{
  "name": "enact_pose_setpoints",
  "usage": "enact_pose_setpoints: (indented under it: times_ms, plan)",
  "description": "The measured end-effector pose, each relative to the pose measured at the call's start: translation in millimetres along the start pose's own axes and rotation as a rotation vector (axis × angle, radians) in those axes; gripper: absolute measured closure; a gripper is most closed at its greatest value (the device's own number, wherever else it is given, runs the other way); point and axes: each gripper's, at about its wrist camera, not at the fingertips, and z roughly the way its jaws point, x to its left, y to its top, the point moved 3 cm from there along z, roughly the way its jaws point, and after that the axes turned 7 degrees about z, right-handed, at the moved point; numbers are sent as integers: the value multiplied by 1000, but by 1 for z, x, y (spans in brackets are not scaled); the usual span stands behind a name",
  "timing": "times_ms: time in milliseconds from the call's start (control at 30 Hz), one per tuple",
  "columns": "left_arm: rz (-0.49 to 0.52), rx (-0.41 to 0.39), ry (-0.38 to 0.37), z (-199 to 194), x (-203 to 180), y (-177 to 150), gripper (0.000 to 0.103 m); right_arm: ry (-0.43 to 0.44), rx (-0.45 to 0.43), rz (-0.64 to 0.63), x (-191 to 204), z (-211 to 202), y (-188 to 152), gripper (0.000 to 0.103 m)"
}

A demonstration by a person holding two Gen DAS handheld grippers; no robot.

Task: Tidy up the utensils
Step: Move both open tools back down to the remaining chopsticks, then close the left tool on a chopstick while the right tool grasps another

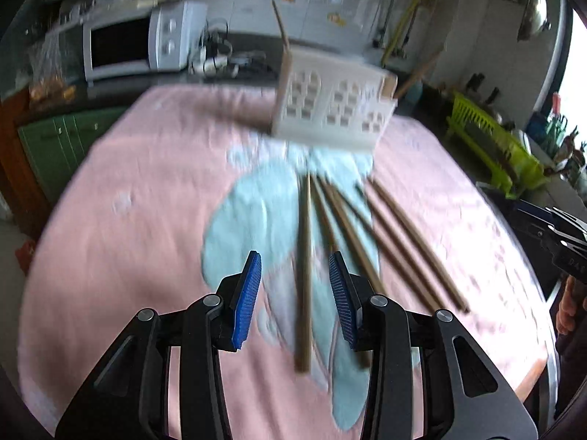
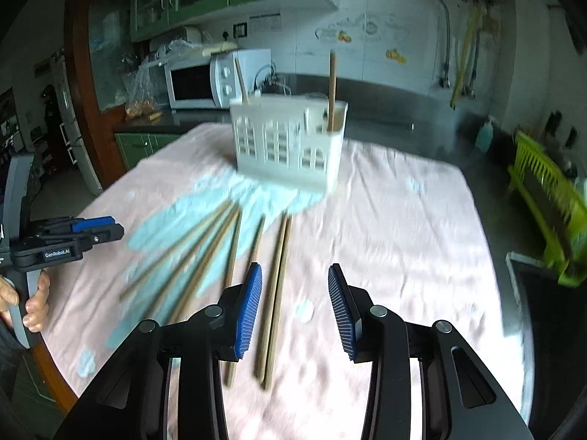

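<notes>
Left wrist view showed the left gripper [image 1: 295, 300] spread wide and grasping nothing, hovering low over a surface [image 1: 128, 220] covered by a pink cloth with a pale blue pattern. One wooden chopstick [image 1: 304, 275] lay on the cloth in the gap between its blue pads [image 1: 247, 300], touching neither, and more loose chopsticks [image 1: 403, 245] fanned out just to its right. Beyond them stood a white slotted utensil holder [image 1: 330, 110], with one chopstick upright at each end. Right wrist view showed the right gripper [image 2: 295, 308] likewise released and empty, with a pair of chopsticks [image 2: 273, 293] lying close together just inside its left pad. Motion blur softened both views. A white microwave [image 2: 205, 80] sat on the counter behind, and a lime green rack [image 2: 546, 198] stood off to the right
</notes>
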Motion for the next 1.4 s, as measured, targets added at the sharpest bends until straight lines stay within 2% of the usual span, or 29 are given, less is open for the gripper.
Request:
enact_pose_setpoints:
  times_ms: [100, 200, 333, 500, 767, 833, 967, 1133, 1233, 1400]
  plan:
    - [2, 41, -18, 15, -6, -19, 66, -15, 19, 4, 1, 6, -20, 66]
    - [12, 80, -26, 32, -11, -30, 72, -29, 34, 15, 1, 12, -37, 66]
    - [15, 112, -8, 47, -11, -40, 76, -22, 72, 55, -4, 22, -53, 66]
    - [35, 102, 17, 48, -15, -38, 81, -23, 93, 93, -11, 28, -63, 66]
    - [120, 85, 110, 47, -28, -41, 81, -22, 113, 97, -12, 33, -70, 70]
    - [120, 86, 119, 47, -28, -40, 87, -18, 120, 102, -11, 36, -72, 74]
    - [138, 93, 148, 47, -31, -40, 89, -16, 132, 114, -13, 40, -75, 76]
    - [125, 96, 140, 47, -31, -39, 97, -5, 139, 118, -12, 43, -75, 78]
    - [111, 102, 123, 46, -28, -38, 97, 5, 150, 123, -11, 46, -77, 82]
    - [91, 104, 105, 45, -21, -37, 97, 6, 163, 120, -9, 50, -79, 83]
